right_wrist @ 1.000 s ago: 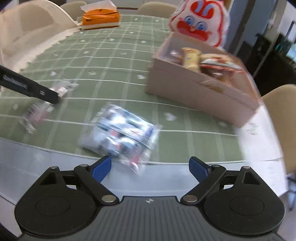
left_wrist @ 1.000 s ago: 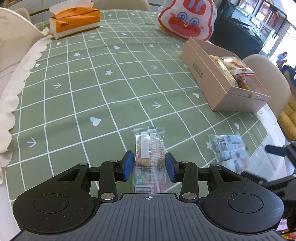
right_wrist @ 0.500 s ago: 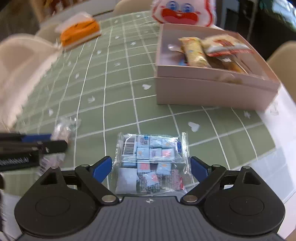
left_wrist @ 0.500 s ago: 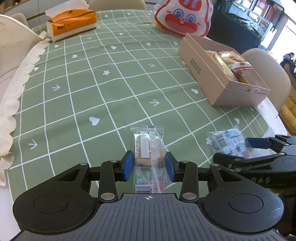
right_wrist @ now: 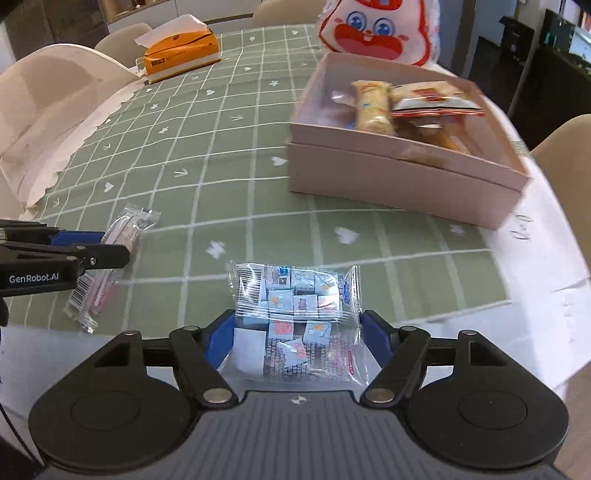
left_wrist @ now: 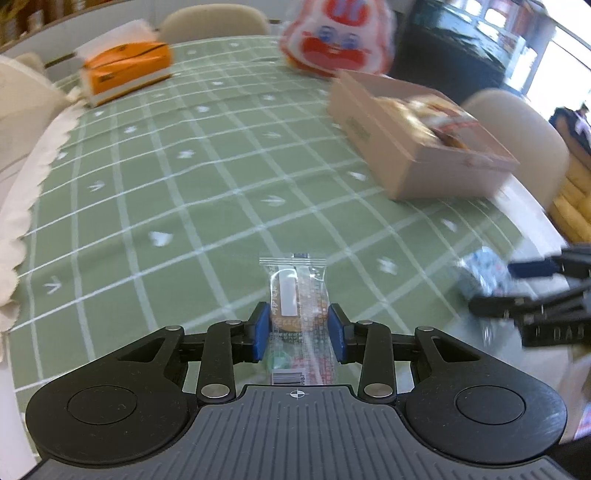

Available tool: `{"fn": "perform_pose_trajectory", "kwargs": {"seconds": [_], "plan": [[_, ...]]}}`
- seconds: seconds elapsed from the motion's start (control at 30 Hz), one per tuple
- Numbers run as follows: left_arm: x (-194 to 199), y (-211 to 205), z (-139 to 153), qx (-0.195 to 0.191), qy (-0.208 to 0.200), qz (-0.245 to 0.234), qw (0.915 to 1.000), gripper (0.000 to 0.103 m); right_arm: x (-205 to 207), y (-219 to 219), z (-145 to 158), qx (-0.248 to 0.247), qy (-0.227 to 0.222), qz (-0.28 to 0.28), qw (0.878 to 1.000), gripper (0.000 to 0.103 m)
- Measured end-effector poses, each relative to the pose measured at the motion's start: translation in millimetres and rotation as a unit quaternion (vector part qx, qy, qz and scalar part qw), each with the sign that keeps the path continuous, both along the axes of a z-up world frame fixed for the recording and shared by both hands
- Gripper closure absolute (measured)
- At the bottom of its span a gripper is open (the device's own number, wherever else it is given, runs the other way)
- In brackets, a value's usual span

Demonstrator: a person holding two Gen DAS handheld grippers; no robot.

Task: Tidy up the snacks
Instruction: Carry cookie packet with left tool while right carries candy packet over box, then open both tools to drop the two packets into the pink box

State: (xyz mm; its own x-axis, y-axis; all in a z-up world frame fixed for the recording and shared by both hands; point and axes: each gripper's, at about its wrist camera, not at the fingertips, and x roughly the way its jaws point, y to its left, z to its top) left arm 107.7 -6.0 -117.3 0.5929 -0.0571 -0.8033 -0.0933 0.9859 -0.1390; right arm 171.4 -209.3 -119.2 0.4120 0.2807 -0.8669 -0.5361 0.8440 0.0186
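Two wrapped snacks were left outside the pink cardboard box (right_wrist: 399, 184) at this moment, and each had a gripper around it. Several packets already lay inside the box: a long yellowish bar (right_wrist: 371, 107) and a red-and-white pouch (right_wrist: 432, 99) could be made out, with more beneath them that were too blurred to name. The left gripper (left_wrist: 299, 328) straddled a clear-wrapped biscuit packet (left_wrist: 297, 295) near the front edge of the green checked tablecloth (left_wrist: 184, 177); its jaws had just been closing and stood narrow, the blue pads (left_wrist: 260, 332) against the wrapper's sides, so it appeared to have the packet pinched, though I judged the packet had not yet left the cloth. The right gripper (right_wrist: 297, 336) had its jaws about half way in, having just been closing, with the clear bag of small blue-and-white candies (right_wrist: 295, 314) between them; the pads met the crinkled edges of the bag and seemed to be gripping it. That bag lay at the tablecloth's near border, well apart from the box, which sat farther back and to the right. An orange tissue box (right_wrist: 181, 51) and a rabbit-faced bag (right_wrist: 380, 29) stood at the far end and looked to be no part of the sorting. By my reckoning the job was mostly done: what remained was to lift both packets, carry them over the box's rim and release them inside.
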Motion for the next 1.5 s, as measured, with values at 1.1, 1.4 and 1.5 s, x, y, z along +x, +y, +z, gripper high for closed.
{"fn": "perform_pose_trajectory", "kwargs": {"seconds": [1.1, 1.4, 1.5], "plan": [[211.1, -77.2, 42.0, -0.066, -0.084, 0.049, 0.9931, 0.067, 235.0, -12.5, 69.0, 0.081, -0.056, 0.049, 0.994, 0.030], [130.2, -79.0, 51.1, -0.087, -0.073, 0.095, 0.9890, 0.067, 228.5, -3.2, 28.1, 0.052, -0.054, 0.043, 0.996, 0.025], [108.9, -77.1, 52.5, -0.104, -0.075, 0.115, 0.9851, 0.067, 226.6, -10.4, 31.2, 0.071, -0.047, 0.024, 0.996, 0.024]]}}
